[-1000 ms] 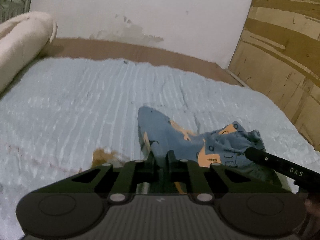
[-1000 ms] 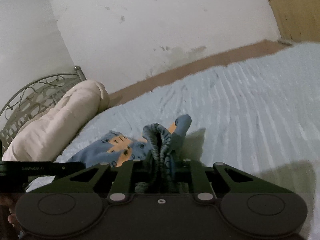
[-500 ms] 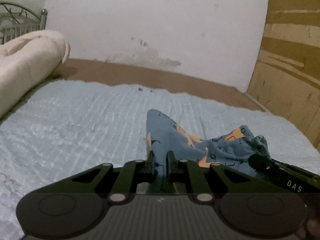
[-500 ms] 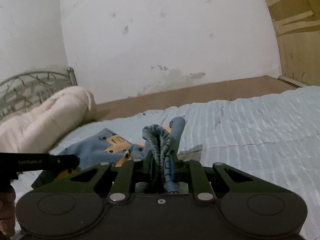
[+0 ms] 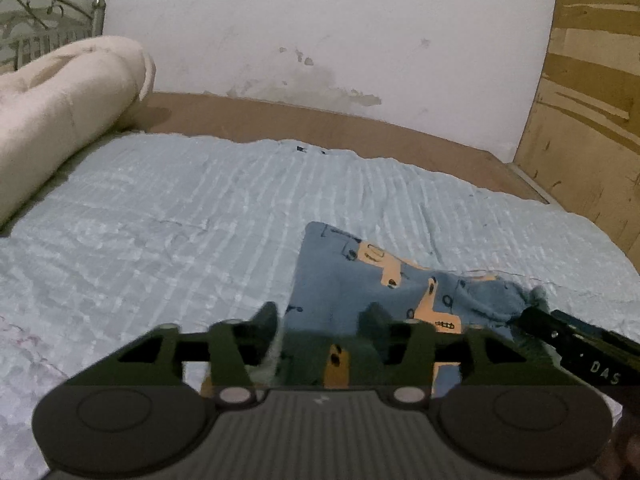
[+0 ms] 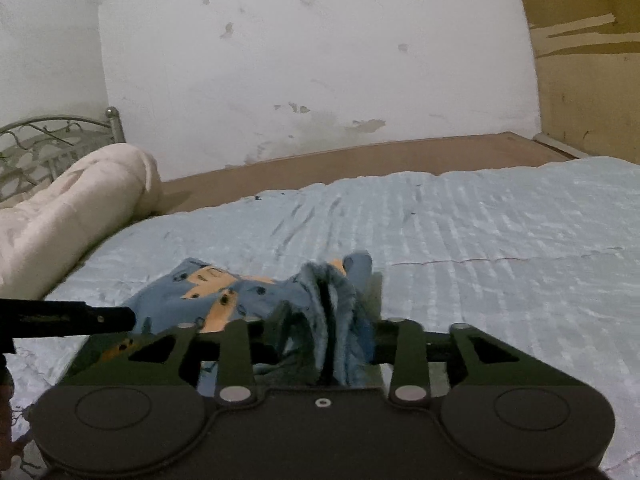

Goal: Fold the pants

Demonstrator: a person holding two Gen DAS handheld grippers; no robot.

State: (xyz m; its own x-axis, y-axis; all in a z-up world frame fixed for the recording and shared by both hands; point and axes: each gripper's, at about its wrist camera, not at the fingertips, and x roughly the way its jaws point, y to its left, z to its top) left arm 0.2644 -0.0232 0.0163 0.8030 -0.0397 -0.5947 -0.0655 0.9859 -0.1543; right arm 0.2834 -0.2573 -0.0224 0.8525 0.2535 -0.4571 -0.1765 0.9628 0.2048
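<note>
**Both grippers letting go over the pants**

The blue patterned pants (image 5: pixel 360 280) lie bunched on the bed's light blue cover (image 5: pixel 160 220), near its front edge. The left gripper (image 5: pixel 320 316) tilts down over one end, fingers (image 5: pixel 268 316) parting with flat cloth between them, unpinched. The right gripper (image 6: pixel 328 320) angles in from the other end, fingers (image 6: pixel 280 316) also parting around the gathered waistband, released. A rolled cream quilt (image 6: pixel 72 208) lies by the headboard.

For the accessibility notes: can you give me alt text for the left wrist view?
The left tongs are opening over blue patterned pants lying bunched on a pale blue bedspread, the cloth between the fingers but not pressed. The right tongs reach in from the right; a cream rolled blanket lies far left.
</note>
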